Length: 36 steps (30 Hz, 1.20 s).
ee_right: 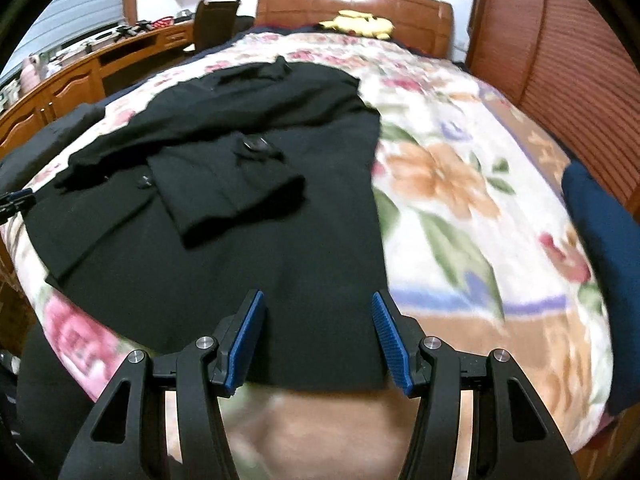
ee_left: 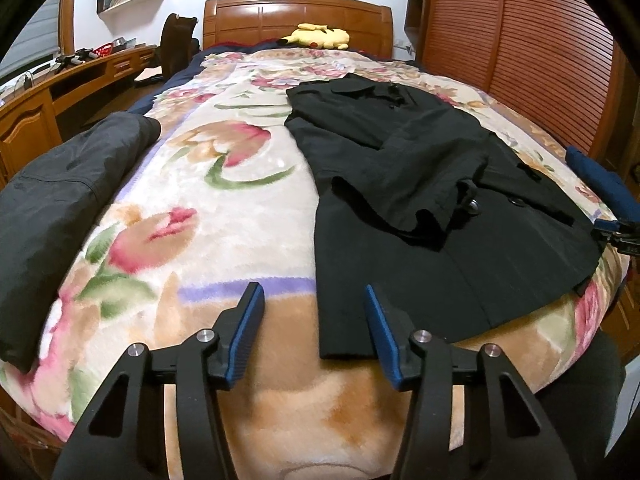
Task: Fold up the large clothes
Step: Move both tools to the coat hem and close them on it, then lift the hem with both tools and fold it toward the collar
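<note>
While the bed (ee_left: 224, 208) under its floral blanket fills both views, the black coat (ee_left: 420, 184) is the landmark: it lies flat on the blanket with both sleeves crossed over its front, collar toward the wooden headboard (ee_left: 298, 20) and hem at the foot edge, so its long axis runs straight away from both grippers. Left of the coat, well apart, a dark grey jacket (ee_left: 64, 200) sits bunched at the bed's side; right of it a navy garment (ee_right: 600, 240) lies at the opposite side; beyond its collar a yellow plush toy (ee_left: 320, 36) rests by the headboard. The right hand-held gripper (ee_right: 318, 336) hovers over the coat's hem with the right hem corner just inside its jaws, which stand moderately wide and hold nothing. The left hand-held gripper (ee_left: 314, 332) sits at the coat's left hem corner, its right-hand finger over the cloth and the other over bare blanket, also parted and empty. Each hand looks about equally near its own corner, so lifting the hem toward the collar seems the likely fold.
</note>
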Available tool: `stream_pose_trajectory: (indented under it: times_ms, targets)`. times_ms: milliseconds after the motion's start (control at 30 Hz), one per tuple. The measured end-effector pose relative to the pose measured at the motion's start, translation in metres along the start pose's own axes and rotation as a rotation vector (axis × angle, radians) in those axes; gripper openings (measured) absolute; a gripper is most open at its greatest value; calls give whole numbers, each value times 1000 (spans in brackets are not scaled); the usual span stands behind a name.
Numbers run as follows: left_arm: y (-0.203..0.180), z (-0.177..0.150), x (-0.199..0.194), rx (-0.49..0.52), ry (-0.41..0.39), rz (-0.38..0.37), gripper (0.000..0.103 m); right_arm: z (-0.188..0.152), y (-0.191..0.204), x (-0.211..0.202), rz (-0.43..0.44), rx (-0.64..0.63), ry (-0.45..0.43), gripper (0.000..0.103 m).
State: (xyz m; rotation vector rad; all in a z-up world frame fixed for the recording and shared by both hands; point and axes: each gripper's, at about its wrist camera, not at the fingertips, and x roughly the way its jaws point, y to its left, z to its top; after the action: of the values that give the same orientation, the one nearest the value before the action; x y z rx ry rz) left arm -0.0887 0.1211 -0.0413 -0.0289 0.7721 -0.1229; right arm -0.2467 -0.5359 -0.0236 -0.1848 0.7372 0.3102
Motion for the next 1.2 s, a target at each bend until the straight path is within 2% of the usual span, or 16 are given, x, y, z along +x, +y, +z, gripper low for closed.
stream_pose_trajectory:
  times_ms: [100, 433, 467, 500, 533, 600, 633, 667, 767, 867, 933, 1033, 1100, 1167, 1200]
  targets:
    - [-3, -2, -3, 2, -4, -13, 45, -2, -3, 2, 15, 15, -1, 58]
    - [-7, -6, 1, -7, 0, -48, 44, -6, -2, 10, 33, 12, 4, 58]
    - [-7, -7, 1, -6, 1, -59, 31, -7, -2, 10, 38, 11, 4, 58]
    - [-8, -7, 2, -4, 8, -74, 21, -8, -2, 9, 44, 8, 6, 55]
    - [-9, -8, 1, -2, 9, -69, 20, -8, -2, 8, 50, 4, 6, 53]
    - [-11, -7, -1, 4, 5, -48, 12, -10, -1, 6, 55, -7, 6, 43]
    - [-13, -7, -3, 8, 1, -46, 10, -10, -1, 5, 57, -13, 4, 38]
    - [-15, -6, -6, 13, -11, -40, 9, -10, -1, 4, 50, -19, 3, 29]
    - [-24, -3, -18, 43, -54, -13, 8, -9, 0, 1, 51, -29, -6, 19]
    - [-29, 0, -26, 61, -74, -7, 8, -9, 0, 1, 41, -32, -7, 18]
    - [-29, 1, -27, 68, -72, -3, 8, -8, -2, 0, 40, -16, -14, 19]
    - [-27, 2, -25, 71, -64, -1, 8, -6, -9, 0, 35, 21, -29, 35]
    - [-25, 1, -23, 67, -54, -1, 8, -7, -14, 6, 0, 40, -21, 53]
    - [-24, -1, -19, 65, -46, 5, 8, -7, -17, 11, -8, 60, -9, 62]
    - [-24, -2, -18, 64, -41, 8, 8, -7, -19, 13, 5, 69, -8, 62]
